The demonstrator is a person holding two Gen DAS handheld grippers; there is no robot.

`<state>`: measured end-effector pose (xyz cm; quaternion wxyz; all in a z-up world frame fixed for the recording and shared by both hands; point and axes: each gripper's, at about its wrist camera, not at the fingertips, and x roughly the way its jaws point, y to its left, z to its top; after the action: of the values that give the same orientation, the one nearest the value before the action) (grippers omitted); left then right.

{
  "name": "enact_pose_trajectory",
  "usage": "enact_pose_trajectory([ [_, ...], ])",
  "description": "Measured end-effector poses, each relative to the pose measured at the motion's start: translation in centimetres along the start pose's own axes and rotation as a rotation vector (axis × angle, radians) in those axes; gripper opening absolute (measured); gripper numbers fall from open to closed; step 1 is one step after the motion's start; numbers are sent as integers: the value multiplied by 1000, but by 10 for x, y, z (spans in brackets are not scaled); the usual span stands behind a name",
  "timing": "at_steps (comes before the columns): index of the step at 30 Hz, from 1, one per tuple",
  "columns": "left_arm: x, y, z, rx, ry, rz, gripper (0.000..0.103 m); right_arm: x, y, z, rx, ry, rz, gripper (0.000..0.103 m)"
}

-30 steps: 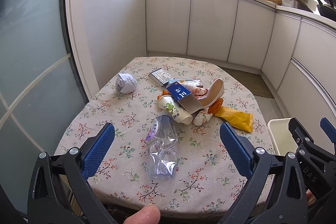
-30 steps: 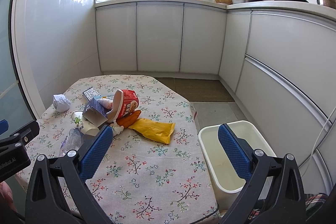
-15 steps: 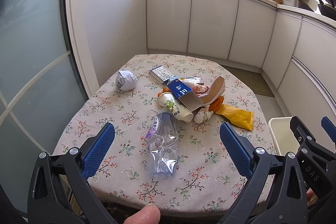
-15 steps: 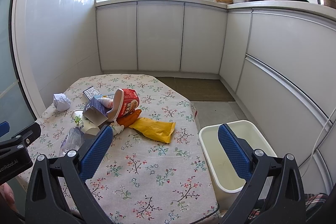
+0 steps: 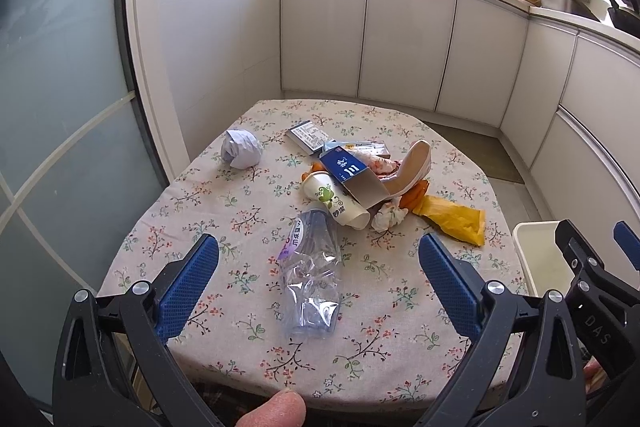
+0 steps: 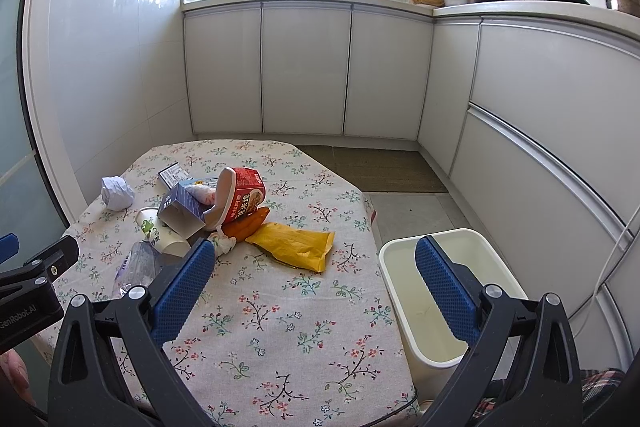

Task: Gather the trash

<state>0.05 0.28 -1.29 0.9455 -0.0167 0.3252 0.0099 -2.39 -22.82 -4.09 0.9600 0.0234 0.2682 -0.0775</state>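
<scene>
Trash lies heaped on a table with a floral cloth (image 5: 224,219). A crushed clear plastic bottle (image 5: 312,267) lies nearest, framed between the fingers of my open left gripper (image 5: 318,275), which hovers above the table's near edge. Behind the bottle are a paper cup (image 5: 334,201), a blue carton (image 5: 352,175), a red noodle cup (image 6: 240,195), a crumpled tissue (image 5: 388,217) and a yellow wrapper (image 6: 296,245). A white paper ball (image 5: 241,148) sits apart at the left. My right gripper (image 6: 312,287) is open, held over the table's right side beside the white bin (image 6: 448,291).
The white bin stands on the floor against the table's right edge and looks hollow inside. White kitchen cabinets (image 6: 308,75) run along the back and right walls. A frosted glass door (image 5: 52,131) is at the left. A floor mat (image 6: 372,171) lies beyond the table.
Both views have shifted only slightly; the left gripper has pulled back a little from the table. No trash has moved and both grippers stay open.
</scene>
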Motion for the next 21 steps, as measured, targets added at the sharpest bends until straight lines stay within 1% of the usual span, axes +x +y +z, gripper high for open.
enact_pose_trajectory([
  [14, 4, 0, -1, -3, 16, 0, 96, 1, 0, -2, -3, 10, 1, 97],
  [21, 19, 5, 0, -28, 50, -4, 96, 16, 1, 4, 5, 78, 6, 98],
])
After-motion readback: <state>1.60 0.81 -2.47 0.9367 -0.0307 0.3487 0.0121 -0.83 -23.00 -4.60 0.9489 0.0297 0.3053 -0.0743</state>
